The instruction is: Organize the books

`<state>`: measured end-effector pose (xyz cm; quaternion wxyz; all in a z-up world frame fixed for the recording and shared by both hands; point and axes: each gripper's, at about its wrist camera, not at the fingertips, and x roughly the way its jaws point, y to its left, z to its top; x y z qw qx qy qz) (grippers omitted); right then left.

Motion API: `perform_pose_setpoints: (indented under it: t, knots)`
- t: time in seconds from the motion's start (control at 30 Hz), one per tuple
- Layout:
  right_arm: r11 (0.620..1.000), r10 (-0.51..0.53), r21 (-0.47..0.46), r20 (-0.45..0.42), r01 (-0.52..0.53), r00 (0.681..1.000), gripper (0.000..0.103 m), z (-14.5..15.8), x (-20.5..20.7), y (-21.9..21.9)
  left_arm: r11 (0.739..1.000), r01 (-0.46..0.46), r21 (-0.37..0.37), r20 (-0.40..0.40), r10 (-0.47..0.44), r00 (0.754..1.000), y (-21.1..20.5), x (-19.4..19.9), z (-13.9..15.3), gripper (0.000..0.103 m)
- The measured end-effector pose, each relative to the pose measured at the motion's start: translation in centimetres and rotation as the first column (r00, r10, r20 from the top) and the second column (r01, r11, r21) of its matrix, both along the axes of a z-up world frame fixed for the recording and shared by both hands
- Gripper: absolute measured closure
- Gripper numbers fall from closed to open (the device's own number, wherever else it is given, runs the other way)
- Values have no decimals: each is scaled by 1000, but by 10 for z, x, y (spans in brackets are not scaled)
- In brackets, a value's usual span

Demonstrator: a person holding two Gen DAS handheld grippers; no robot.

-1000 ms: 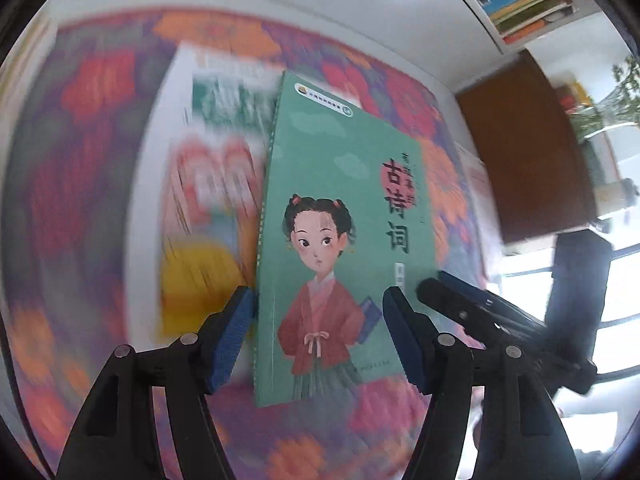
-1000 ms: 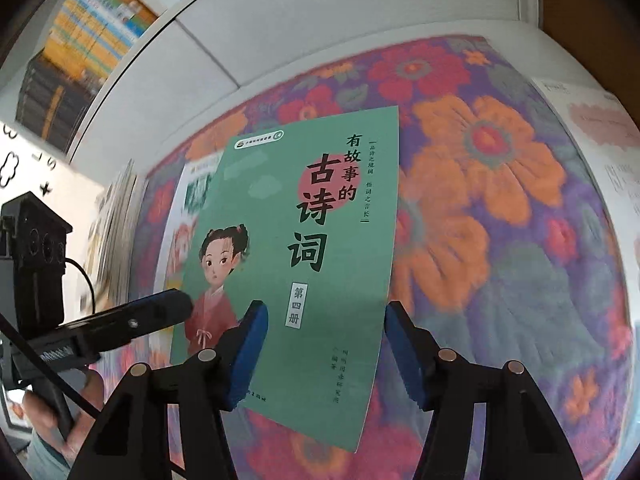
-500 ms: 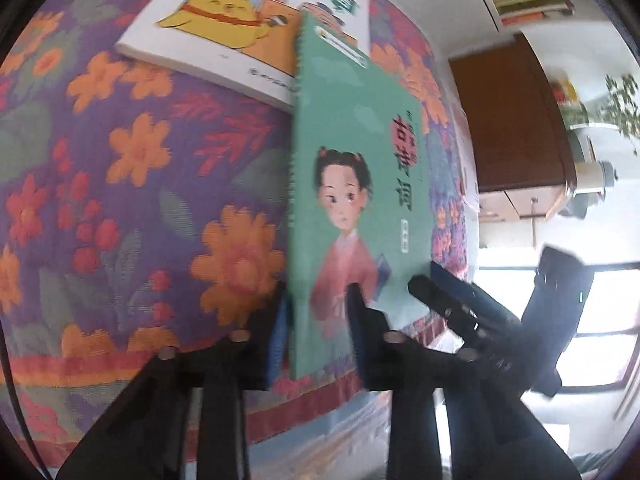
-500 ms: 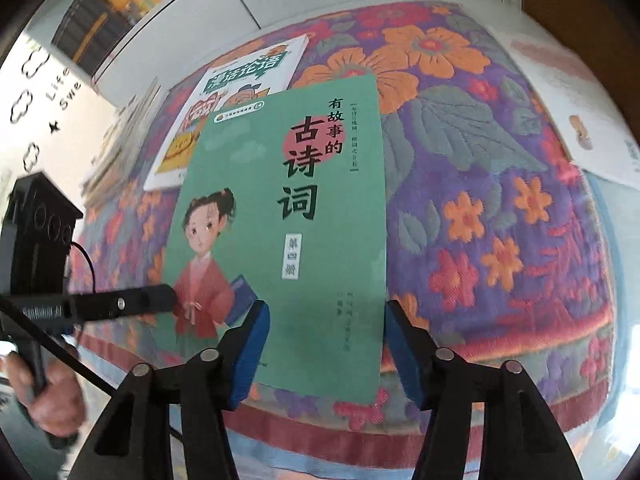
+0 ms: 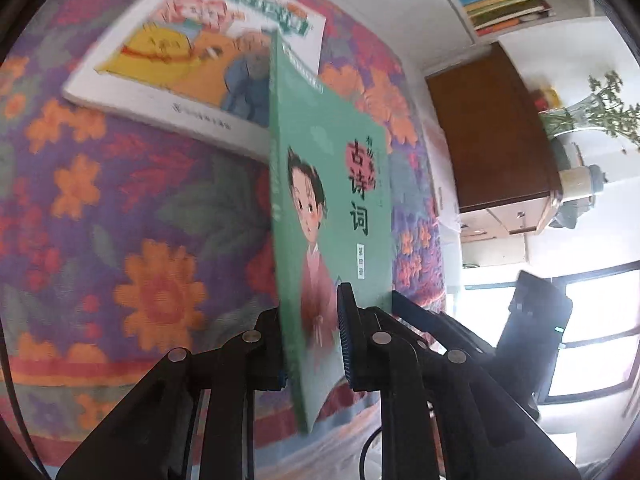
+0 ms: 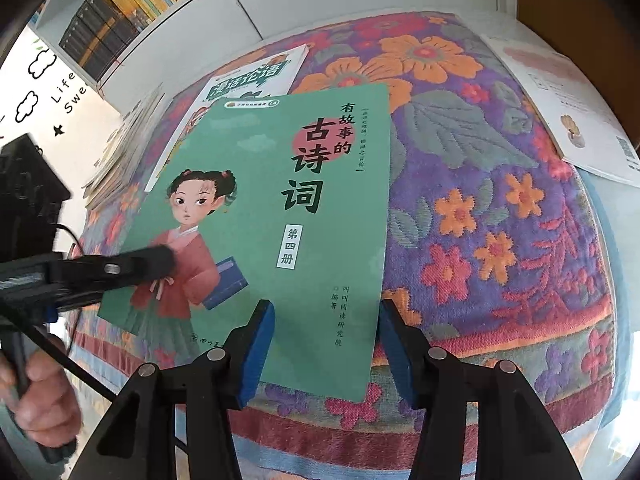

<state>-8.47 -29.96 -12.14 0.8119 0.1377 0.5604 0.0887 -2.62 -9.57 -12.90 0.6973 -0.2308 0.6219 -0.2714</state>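
Over the near edge of the floral tablecloth [image 6: 500, 184], the left gripper [image 5: 312, 344] has just been closing and now pinches the green poetry book [image 6: 280, 208] by its lower left corner. The right gripper [image 6: 326, 344] stands open around the lower edge. A one-corner pinch may let the book sag or slip. The far white bookshelf [image 6: 120, 12] holds rows of books.

The poetry book [image 6: 276, 216] lies between both tongs, raised off the tablecloth [image 6: 500, 208]. The left gripper [image 5: 310, 344] clamps its near left corner, one pad above and one below the cover. The right gripper [image 6: 326, 344] straddles its near right edge, pads apart from the cover. Beyond the poetry book, partly beneath its far end, a picture book [image 6: 256, 76] lies flat on the tablecloth. Right of the right gripper, a leaflet [image 6: 568, 108] rests at the cloth's edge. Bookshelves [image 6: 120, 12] stand behind.
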Motion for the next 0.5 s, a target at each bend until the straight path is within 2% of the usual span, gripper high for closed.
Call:
perform_pose_setpoints:
  t: [0.13, 0.2, 0.27, 0.33, 0.37, 0.43, 0.47, 0.5]
  knots:
    - [1000, 14, 16, -24, -14, 1000, 48, 1, 4, -1, 1000, -6, -11, -13, 6, 1000, -18, 3, -7, 88]
    - [997, 9, 71, -60, -5, 998, 48, 3, 10, -8, 997, -26, -70, -42, 23, 999, -16, 6, -8, 88]
    - [986, -25, 162, -98, 41, 995, 48, 6, 15, -23, 979, -69, -189, -86, 53, 995, -8, 10, -4, 88]
    - [950, -74, 296, -95, 99, 993, 46, 13, 13, -44, 960, -84, -266, -97, 60, 993, -8, 15, 5, 88]
    - [930, -104, 345, -88, 128, 991, 41, 15, 11, -54, 952, -83, -293, -91, 58, 994, -7, 17, 11, 88]
    - [874, -163, 447, -98, 190, 982, 38, 11, 8, -74, 940, -84, -331, -101, 53, 993, -10, 23, 17, 88]
    - [829, -193, 511, -119, 227, 974, 34, 4, 8, -83, 933, -87, -350, -109, 52, 993, -10, 26, 18, 88]
    - [794, -223, 546, -147, 267, 964, 34, -4, 8, -89, 929, -94, -358, -119, 54, 991, -12, 27, 18, 88]
